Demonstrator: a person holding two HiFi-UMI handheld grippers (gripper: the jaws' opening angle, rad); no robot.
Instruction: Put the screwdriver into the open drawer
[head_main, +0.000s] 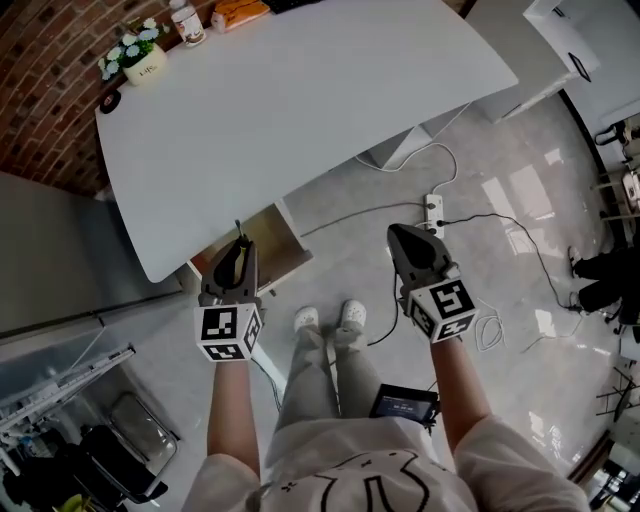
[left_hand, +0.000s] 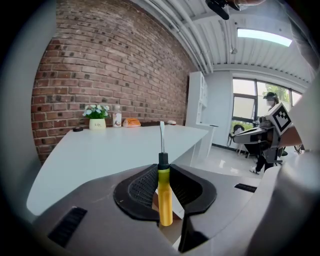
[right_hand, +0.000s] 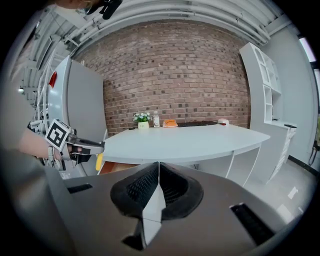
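Observation:
A screwdriver (left_hand: 165, 192) with a yellow handle and a bare metal shaft stands upright between the pads of my left gripper (left_hand: 164, 172), which is shut on the handle. In the head view the left gripper (head_main: 238, 250) hangs over the open wooden drawer (head_main: 272, 232) under the near edge of the white table (head_main: 300, 90), and the screwdriver (head_main: 237, 230) shaft points away from me. My right gripper (head_main: 400, 238) is over the floor to the right, its jaws shut with nothing between them (right_hand: 156, 172). The right gripper view shows the drawer (right_hand: 127, 166) and the yellow handle (right_hand: 99, 161).
A flower pot (head_main: 140, 60), a bottle (head_main: 187, 22) and an orange packet (head_main: 238, 12) sit at the table's far edge by the brick wall. A grey cabinet (head_main: 50, 260) stands left of the drawer. A power strip (head_main: 433, 210) with cables lies on the floor; my shoes (head_main: 330, 318) are below.

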